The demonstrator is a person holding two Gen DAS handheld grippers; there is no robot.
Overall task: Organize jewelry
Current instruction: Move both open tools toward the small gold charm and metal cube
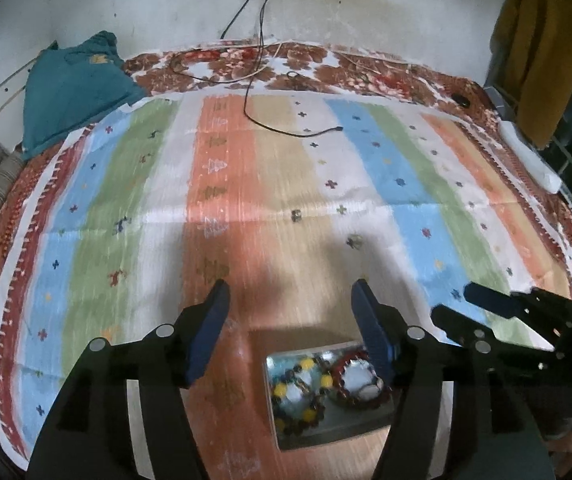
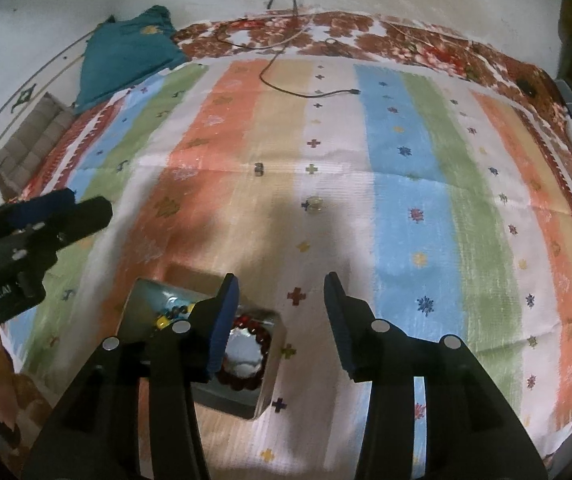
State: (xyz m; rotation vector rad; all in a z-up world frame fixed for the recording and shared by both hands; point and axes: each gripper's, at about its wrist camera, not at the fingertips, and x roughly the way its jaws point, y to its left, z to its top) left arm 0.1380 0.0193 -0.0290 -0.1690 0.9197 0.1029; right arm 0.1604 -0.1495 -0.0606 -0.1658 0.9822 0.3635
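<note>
Bracelets lay together in a shallow metal tin [image 1: 286, 436] that sat on the striped cloth [image 1: 221, 208] covering the bed. Inside the tin, a bracelet of dark and yellow beads [image 1: 298, 396] occupied the left part, and a dark red beaded bracelet [image 1: 360, 384] lay just beside it on the right, the two nearly touching.

From the left wrist view, the left gripper [image 1: 290, 292] hung above the cloth with its blue-padded fingers [image 1: 213, 320] spread apart and nothing between them; the tin showed below and between them, its right side partly hidden behind the right-hand finger. The right gripper [image 1: 452, 302] reached in from the right edge, close by.

From the right wrist view, the right gripper [image 2: 281, 284] also had its fingers [image 2: 336, 308] spread, with only bare cloth in the gap. The tin [image 2: 269, 368] lay to the lower left, partly behind the left-hand finger, with the red bracelet [image 2: 251, 360] showing around a shiny patch of the tin's floor and a few yellow and dark beads [image 2: 165, 318] visible further left. The left gripper [image 2: 73, 208] came in from the left edge.

Farther up the cloth lay two small objects [image 2: 314, 204], too blurred to identify, and a black cable [image 1: 286, 128] trailed down from the wall. A teal garment [image 1: 73, 88] lay at the far left corner.
</note>
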